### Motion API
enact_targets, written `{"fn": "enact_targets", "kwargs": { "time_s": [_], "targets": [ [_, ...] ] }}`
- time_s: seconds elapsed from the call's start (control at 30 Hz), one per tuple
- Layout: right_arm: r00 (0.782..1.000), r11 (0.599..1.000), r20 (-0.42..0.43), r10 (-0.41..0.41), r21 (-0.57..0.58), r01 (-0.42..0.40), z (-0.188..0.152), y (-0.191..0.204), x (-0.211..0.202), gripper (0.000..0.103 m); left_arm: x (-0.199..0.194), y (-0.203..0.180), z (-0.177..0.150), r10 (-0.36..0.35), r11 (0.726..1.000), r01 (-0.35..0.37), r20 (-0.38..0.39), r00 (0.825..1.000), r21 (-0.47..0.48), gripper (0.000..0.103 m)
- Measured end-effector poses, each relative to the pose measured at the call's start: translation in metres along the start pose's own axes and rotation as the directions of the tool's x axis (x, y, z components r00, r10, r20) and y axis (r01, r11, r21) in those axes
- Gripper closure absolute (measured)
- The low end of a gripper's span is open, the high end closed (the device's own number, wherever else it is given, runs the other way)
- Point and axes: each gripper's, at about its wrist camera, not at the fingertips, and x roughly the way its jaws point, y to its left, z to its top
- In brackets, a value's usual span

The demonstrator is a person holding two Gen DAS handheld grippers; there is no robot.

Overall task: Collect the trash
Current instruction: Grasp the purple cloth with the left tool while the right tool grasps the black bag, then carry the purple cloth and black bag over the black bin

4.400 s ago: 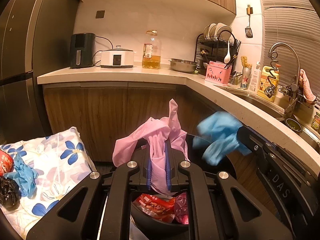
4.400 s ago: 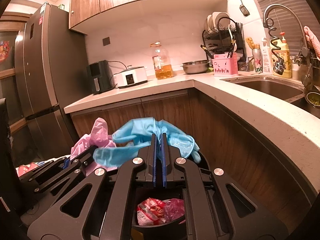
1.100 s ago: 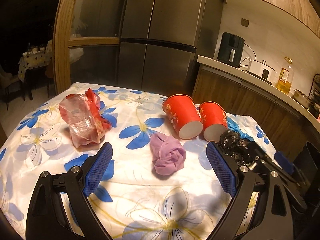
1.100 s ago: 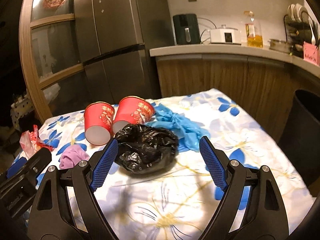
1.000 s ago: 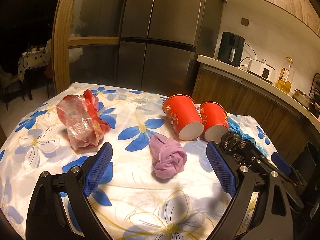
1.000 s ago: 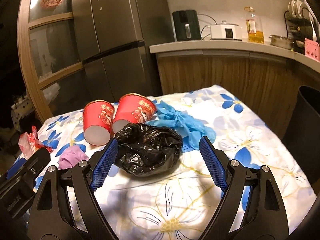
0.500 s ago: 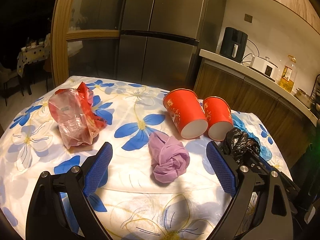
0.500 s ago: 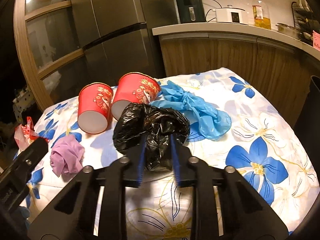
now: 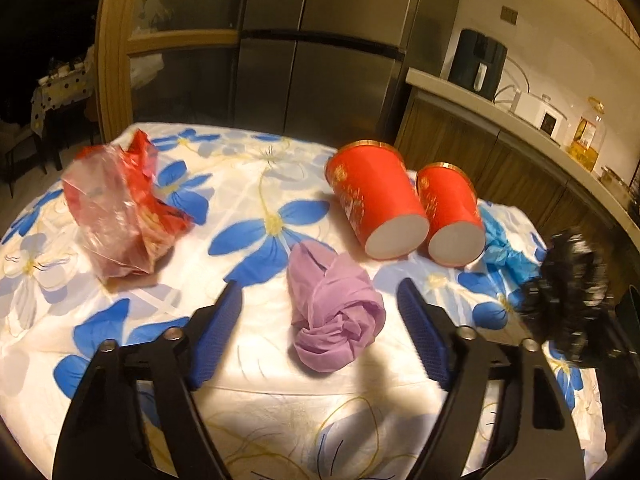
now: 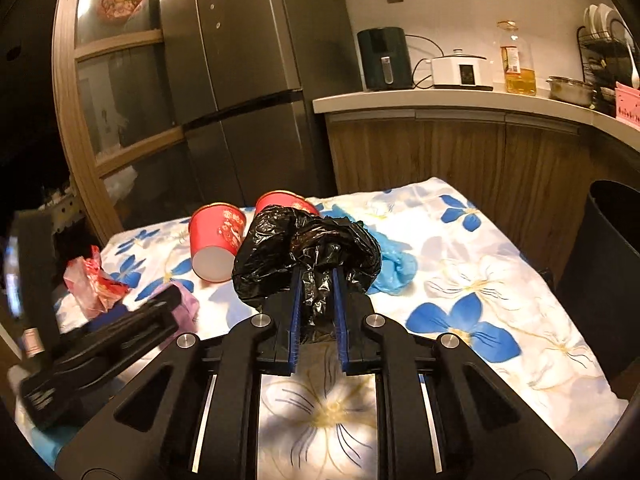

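A crumpled purple glove [image 9: 332,312] lies on the flowered tablecloth [image 9: 260,392]. My left gripper [image 9: 320,292] straddles it; the jaws are closing, with gaps still showing between the blue pads and the glove. My right gripper [image 10: 316,276] is still tightening on a black plastic bag [image 10: 304,244], pads pressed into it, and the bag hangs above the cloth. In the left wrist view that bag [image 9: 568,280] is a blur at the right. Two red paper cups [image 9: 376,204] [image 9: 450,216] lie on their sides. A blue glove [image 9: 504,248] lies beside them.
A red and clear plastic wrapper [image 9: 116,208] sits on the cloth's left side. A black bin [image 10: 600,264] stands off the table's right edge. Behind are a steel fridge [image 10: 248,80] and a wooden counter [image 10: 460,100] with appliances.
My right jaws closed on the black bag and lifted it off the cloth. My left gripper came closer to the purple glove and its jaws narrowed around it.
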Motion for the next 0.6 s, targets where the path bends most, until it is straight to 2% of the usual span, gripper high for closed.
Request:
{"fn": "enact_targets", "kwargs": {
  "time_s": [0.03, 0.2, 0.3, 0.47, 0.6],
  "targets": [
    [1.000, 1.000, 0.004, 0.000, -0.001, 0.000, 0.000, -0.001, -0.004, 0.089, 0.003, 0.000, 0.000, 0.001, 1.000, -0.001, -0.014, 1.000, 0.000, 0.037],
    [1.000, 1.000, 0.018, -0.005, 0.000, 0.005, 0.002, -0.005, -0.018, 0.089, 0.011, 0.001, -0.002, -0.020, 1.000, 0.020, -0.060, 0.998, -0.010, 0.073],
    [1.000, 1.000, 0.028, -0.008, 0.001, 0.008, 0.003, -0.008, -0.026, 0.089, 0.010, -0.001, -0.005, -0.027, 1.000, 0.026, -0.061, 0.998, -0.006, 0.084],
    [0.999, 1.000, 0.046, -0.007, 0.007, 0.006, 0.006, -0.012, -0.041, 0.089, 0.001, -0.002, -0.006, -0.042, 0.999, 0.042, -0.057, 0.997, -0.017, 0.092],
    [0.998, 1.000, 0.062, -0.005, 0.011, 0.004, 0.008, -0.017, -0.054, 0.089, -0.019, -0.009, -0.008, -0.061, 0.998, 0.061, -0.022, 0.998, -0.010, 0.093]
  ]
}}
